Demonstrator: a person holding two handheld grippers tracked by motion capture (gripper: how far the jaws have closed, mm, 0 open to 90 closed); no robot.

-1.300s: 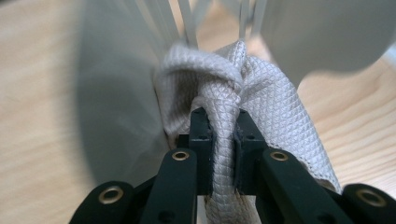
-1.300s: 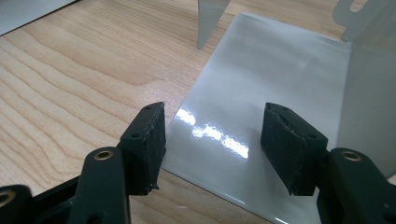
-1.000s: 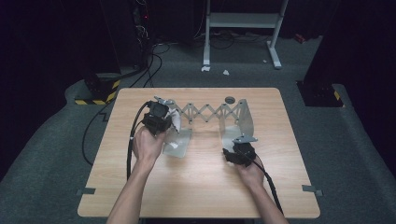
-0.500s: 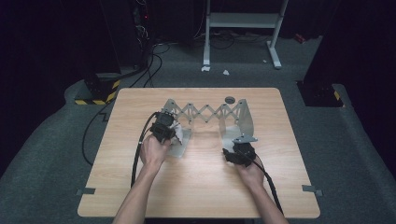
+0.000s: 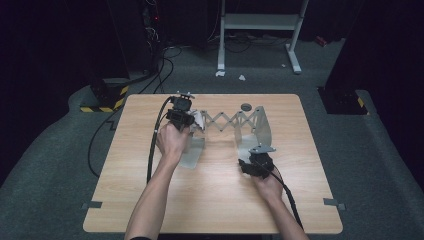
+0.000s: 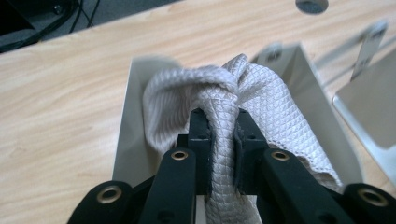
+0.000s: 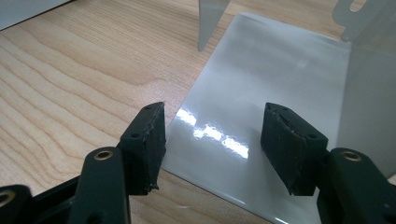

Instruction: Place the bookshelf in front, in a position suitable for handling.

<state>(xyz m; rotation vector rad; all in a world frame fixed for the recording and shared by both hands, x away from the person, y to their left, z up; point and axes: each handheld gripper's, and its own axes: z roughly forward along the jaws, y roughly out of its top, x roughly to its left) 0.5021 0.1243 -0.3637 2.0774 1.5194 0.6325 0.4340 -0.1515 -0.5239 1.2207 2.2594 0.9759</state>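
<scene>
A grey waffle-weave cloth [image 6: 266,93] is bunched between the jaws of my left gripper [image 6: 219,119], which is shut on it. In the high view this left gripper [image 5: 186,119] holds the cloth [image 5: 199,120] by the left upright of a metal folding rack [image 5: 227,120]. The left gripper view has the cloth hanging over that end's pale plate [image 6: 128,121]. My right gripper [image 5: 251,162] rests low by the rack's right end plate [image 5: 263,129]. Its jaws stand open in the right gripper view [image 7: 212,126], above the glossy grey base plate [image 7: 280,70], with nothing between them.
The wooden table [image 5: 210,200] carries the rack across its far half. A small dark disc [image 5: 246,106] lies behind the lattice. Black cables trail from both grippers. Beyond the table are dark floor, cables and a white stand [image 5: 260,22].
My left gripper has carried the cloth away from me, toward the far side of the table and the rack's left upright. The right gripper has stayed where it was.
</scene>
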